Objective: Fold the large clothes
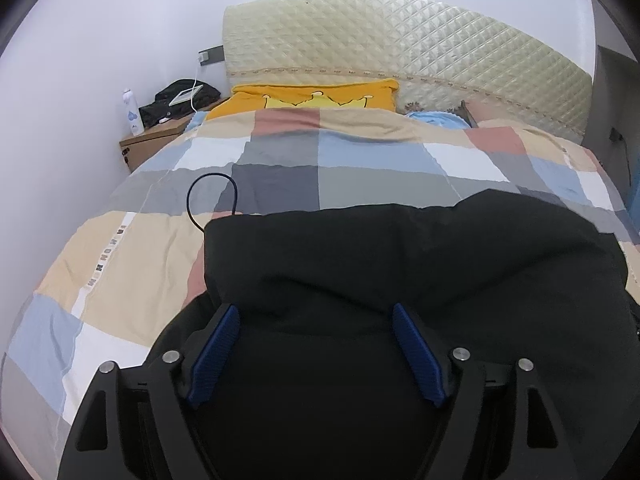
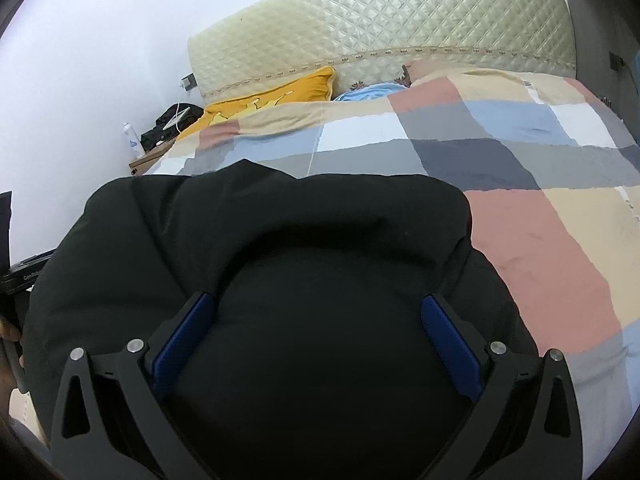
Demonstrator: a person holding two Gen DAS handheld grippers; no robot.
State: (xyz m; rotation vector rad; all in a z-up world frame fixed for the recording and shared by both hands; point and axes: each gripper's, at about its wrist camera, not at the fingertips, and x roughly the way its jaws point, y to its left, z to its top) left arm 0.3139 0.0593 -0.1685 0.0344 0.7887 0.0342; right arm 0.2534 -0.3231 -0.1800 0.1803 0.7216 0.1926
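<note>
A large black padded garment [image 1: 400, 248] lies on the checked bed cover [image 1: 120, 264], bunched and partly folded over itself. My left gripper [image 1: 316, 312] is open, its blue pads [image 1: 216, 352] spread wide over the near left part of the garment. In the right wrist view the same garment [image 2: 280, 220] fills the lower middle. My right gripper [image 2: 316, 304] is open too, its blue pads [image 2: 448, 344] spread on either side of a raised mound of black cloth. Neither gripper pinches the cloth.
A thin black cable [image 1: 200, 196] loops on the cover beside the garment. A yellow pillow [image 1: 312, 96] and a quilted headboard [image 1: 400, 48] stand at the far end. A wooden bedside table [image 1: 156, 136] with a bottle [image 1: 132, 112] and dark bag is far left.
</note>
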